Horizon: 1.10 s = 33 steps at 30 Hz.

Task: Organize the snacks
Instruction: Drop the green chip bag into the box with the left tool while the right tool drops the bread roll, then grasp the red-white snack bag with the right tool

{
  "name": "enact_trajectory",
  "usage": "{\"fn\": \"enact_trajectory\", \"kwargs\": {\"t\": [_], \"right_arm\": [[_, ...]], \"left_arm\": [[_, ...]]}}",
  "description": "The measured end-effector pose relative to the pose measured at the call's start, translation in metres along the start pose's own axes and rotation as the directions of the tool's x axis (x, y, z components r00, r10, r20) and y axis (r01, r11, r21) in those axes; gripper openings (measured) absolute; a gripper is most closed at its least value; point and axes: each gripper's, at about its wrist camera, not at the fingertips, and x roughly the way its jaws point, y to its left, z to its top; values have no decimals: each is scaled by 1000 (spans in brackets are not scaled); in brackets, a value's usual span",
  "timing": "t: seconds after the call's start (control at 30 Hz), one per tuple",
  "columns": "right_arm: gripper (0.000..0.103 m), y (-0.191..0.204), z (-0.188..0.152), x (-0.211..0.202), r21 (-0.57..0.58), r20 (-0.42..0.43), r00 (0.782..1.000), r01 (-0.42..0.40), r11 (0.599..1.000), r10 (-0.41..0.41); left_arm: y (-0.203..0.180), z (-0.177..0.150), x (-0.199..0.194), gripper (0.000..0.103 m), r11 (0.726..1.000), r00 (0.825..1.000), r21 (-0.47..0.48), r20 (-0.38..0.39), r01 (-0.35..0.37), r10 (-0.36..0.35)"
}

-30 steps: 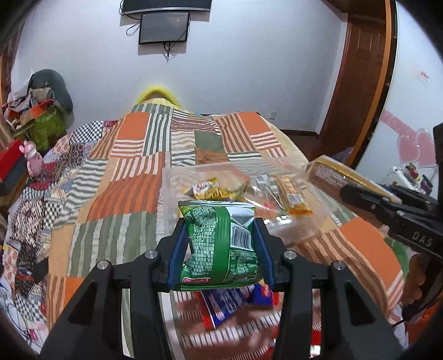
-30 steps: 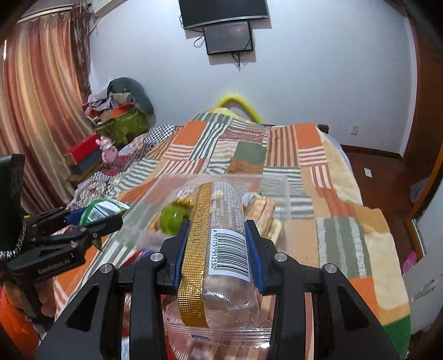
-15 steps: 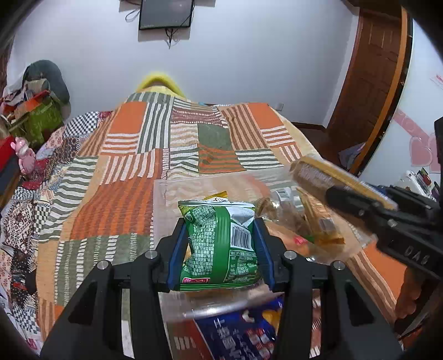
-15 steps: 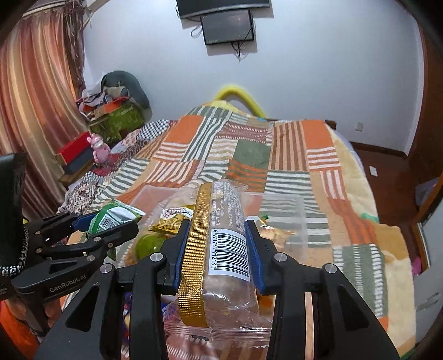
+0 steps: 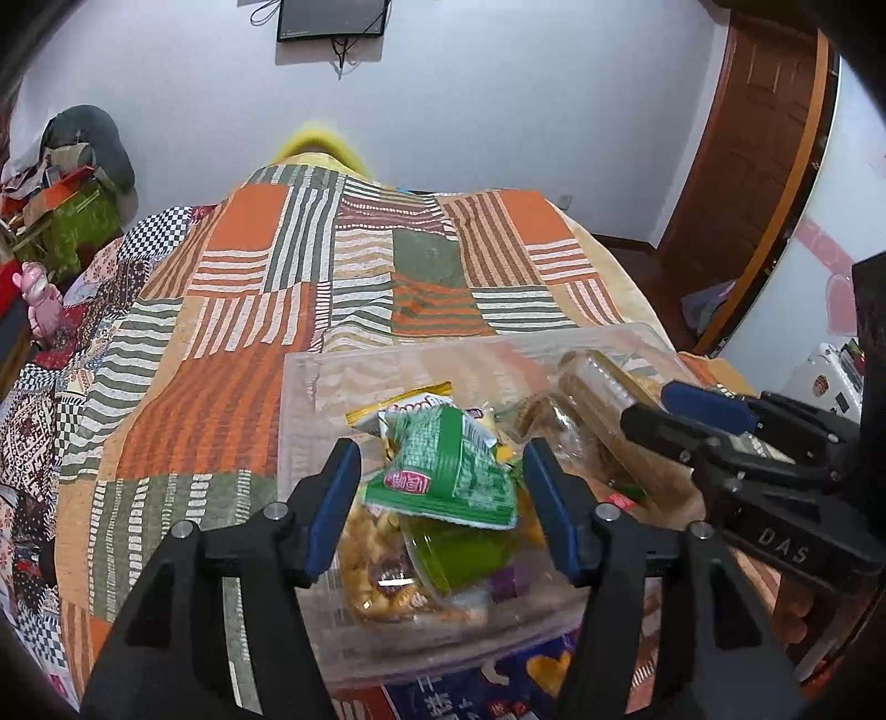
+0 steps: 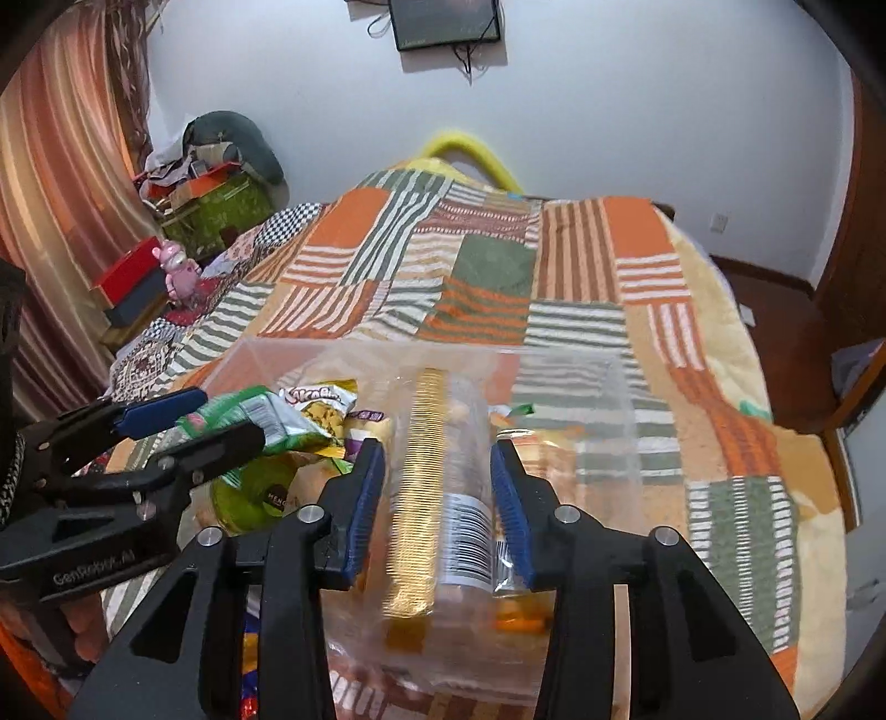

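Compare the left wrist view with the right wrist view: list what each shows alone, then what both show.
Left wrist only: a wooden door and a blue packet under the bin.

Right wrist only: striped curtains and a barcode on the gold-edged pack.

Both: the clear bin, the green packet, the quilt, the wall screen and the pink toy.

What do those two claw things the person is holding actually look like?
Both are black plastic tools with two angular fingers, each finger tipped on its inner face with a blue pad and studded with silver screw heads. The left gripper carries white lettering reading "GenRobot.AI" on its side, seen from the right wrist view. The right gripper shows the white letters "DAS" on its body. No sleeves are visible.
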Motion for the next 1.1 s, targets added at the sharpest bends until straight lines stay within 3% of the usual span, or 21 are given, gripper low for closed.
{"fn": "enact_trajectory", "kwargs": {"t": [0.37,0.53,0.7,0.8,1.1], "right_arm": [[62,11,-22,-60,-27,57,998,-29,999,30],[65,20,-42,-83,-33,61,996,-59,998,61],[78,36,-70,-103,-80,66,996,-50,996,55],[85,44,-88,-108,-79,48,995,-81,994,85],[90,72,-140,-98,-95,-63,989,-140,986,134]], "left_arm": [[-5,-24,-72,67,1000,998,23,60,-7,6],[-3,-49,-111,71,999,996,24,82,-21,19],[0,-83,-141,73,999,996,30,77,-39,36],[0,-107,-153,77,997,996,43,69,-59,55],[5,-167,-162,81,999,999,4,-12,-45,45]]}}
